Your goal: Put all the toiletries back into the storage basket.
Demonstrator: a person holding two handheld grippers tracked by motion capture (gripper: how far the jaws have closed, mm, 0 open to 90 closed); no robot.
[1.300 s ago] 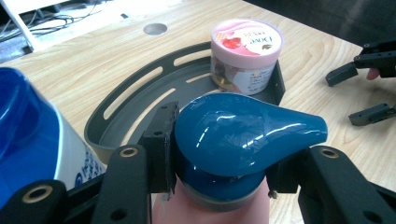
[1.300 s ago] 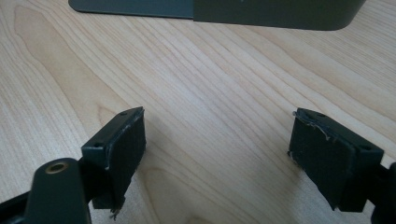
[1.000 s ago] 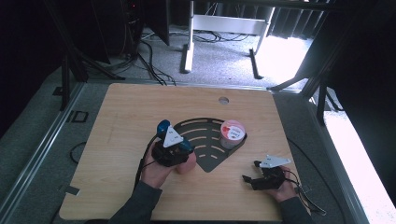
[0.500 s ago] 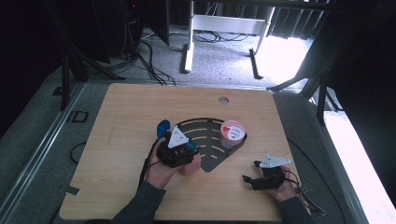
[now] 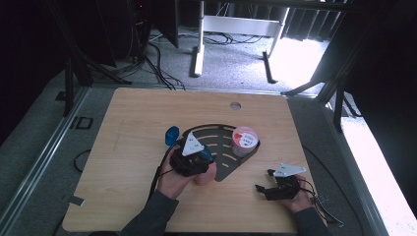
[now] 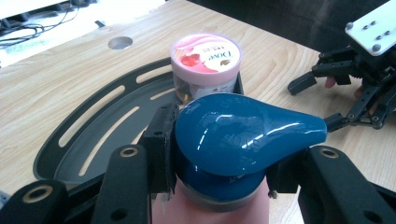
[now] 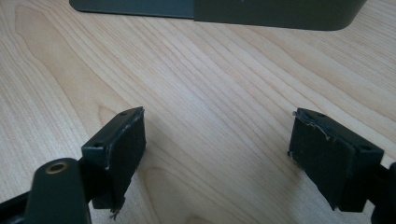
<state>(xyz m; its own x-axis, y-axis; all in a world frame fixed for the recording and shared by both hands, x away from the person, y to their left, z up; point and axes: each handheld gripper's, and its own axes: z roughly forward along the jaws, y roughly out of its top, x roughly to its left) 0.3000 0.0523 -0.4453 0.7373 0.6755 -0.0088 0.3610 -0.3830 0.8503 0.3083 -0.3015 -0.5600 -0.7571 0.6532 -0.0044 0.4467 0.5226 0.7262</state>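
Overhead camera faces forward-down; tongs cameras sit close (all share the table [image 5: 137, 128]).

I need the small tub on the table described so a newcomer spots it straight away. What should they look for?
Start at the wooden table and find the dark fan-shaped tray near its middle. The tub sits in the tray's right-hand corner, a short round pot. Its pink lid with a red picture sets it apart from the blue-capped bottle held in the left claw.

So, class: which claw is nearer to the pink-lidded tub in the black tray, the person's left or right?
Left. The left claw, gripping a blue-capped bottle, is over the tray beside the tub. The right claw rests open on bare table, off the tray.
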